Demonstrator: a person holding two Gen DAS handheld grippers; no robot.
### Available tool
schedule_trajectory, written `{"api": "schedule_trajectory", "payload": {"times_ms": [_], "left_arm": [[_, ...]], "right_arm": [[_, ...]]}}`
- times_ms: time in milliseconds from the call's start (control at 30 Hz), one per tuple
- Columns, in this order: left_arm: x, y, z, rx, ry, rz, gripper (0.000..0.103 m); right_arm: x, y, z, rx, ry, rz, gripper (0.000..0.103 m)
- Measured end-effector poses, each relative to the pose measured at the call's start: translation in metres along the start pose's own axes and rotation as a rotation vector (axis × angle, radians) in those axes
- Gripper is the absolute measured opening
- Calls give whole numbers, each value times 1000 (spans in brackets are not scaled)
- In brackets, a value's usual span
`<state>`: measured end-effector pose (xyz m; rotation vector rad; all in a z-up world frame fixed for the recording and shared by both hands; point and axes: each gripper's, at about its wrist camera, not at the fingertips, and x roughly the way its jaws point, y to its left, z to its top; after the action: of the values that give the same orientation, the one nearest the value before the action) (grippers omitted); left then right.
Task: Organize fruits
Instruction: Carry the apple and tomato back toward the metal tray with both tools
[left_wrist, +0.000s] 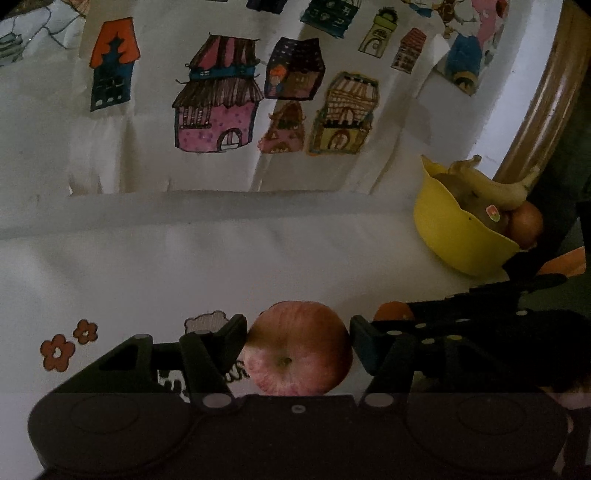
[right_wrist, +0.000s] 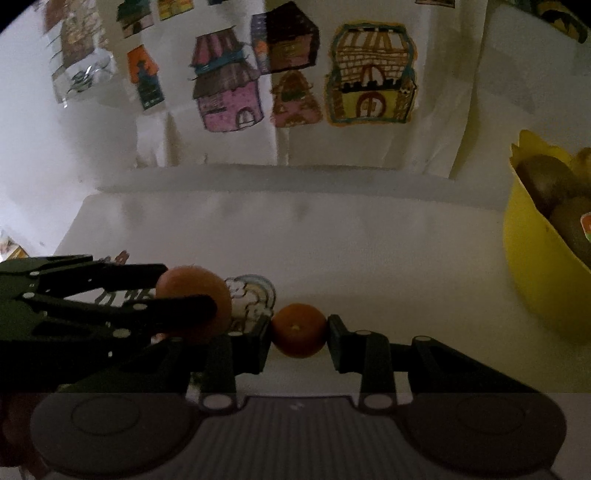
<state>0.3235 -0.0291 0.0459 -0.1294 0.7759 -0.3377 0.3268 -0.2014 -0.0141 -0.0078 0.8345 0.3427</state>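
Left wrist view shows the left tongs (left_wrist: 298, 343) hugging a red apple (left_wrist: 298, 349) and the right tongs (right_wrist: 299, 330) pinching a small orange (right_wrist: 299, 329), both above the desk (left_wrist: 184, 266), likely headed for the yellow bowl (left_wrist: 443, 236).

One apple (left_wrist: 298, 349), red and round. One small orange (right_wrist: 299, 329) near the front edge of the bench (left_wrist: 221, 266). One yellow bowl (left_wrist: 448, 236) at the right edge of the bench, containing one banana (left_wrist: 493, 186), two kiwis (right_wrist: 546, 184) and one round orange-brown fruit (left_wrist: 526, 223) of uncertain kind. Two tongs: the left tongs (left_wrist: 298, 341) and the right tongs (right_wrist: 299, 341). Six cut-out house drawings (left_wrist: 218, 96) in the nearest cluster at the back edge; further drawings are cropped and cannot be counted. Two small flower stickers (left_wrist: 59, 350) on the bench.
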Motion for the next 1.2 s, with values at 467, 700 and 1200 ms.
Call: {"api": "schedule_trajectory", "payload": {"times_ms": [467, 700, 1200], "left_arm": [[-19, -3, -6, 28, 7, -19, 59], [-4, -5, -12, 32, 56, -59, 69], [15, -17, -16, 62, 108, -59, 68]], "right_arm": [[-6, 0, -25, -4, -8, 11, 37], [-2, -8, -29, 6, 4, 9, 37], [-8, -17, -34, 30, 19, -6, 37]]}}
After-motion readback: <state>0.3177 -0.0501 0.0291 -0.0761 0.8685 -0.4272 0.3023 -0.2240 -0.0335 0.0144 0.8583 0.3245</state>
